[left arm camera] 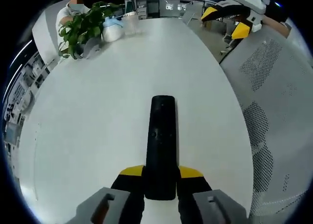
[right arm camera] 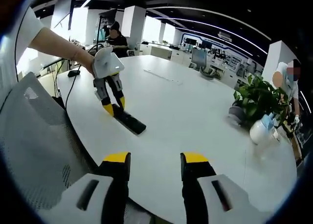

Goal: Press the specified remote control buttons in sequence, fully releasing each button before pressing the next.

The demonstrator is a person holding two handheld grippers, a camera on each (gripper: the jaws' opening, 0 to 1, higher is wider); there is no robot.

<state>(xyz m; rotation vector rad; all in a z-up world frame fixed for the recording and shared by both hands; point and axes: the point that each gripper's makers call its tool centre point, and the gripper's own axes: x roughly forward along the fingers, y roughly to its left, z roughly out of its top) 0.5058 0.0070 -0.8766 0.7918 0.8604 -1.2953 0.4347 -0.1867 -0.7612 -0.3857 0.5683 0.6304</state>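
Note:
A black remote control (left arm camera: 162,141) lies lengthwise on the white table (left arm camera: 98,116), its near end clamped between the yellow-tipped jaws of my left gripper (left arm camera: 161,174). In the right gripper view, a person's hand holds that left gripper (right arm camera: 114,106) down on the remote (right arm camera: 131,122) near the table's left edge. My right gripper (right arm camera: 155,161) hovers open over the near table edge with nothing between its jaws, well apart from the remote. It also hangs off the table's far right side as the right gripper (left arm camera: 225,21) in the left gripper view.
A potted plant (left arm camera: 83,28) and a white jug (left arm camera: 112,31) stand at the far end of the table, the plant (right arm camera: 257,99) to the right in the right gripper view. A grey mesh chair (left arm camera: 274,111) sits beside the table edge. People stand farther off.

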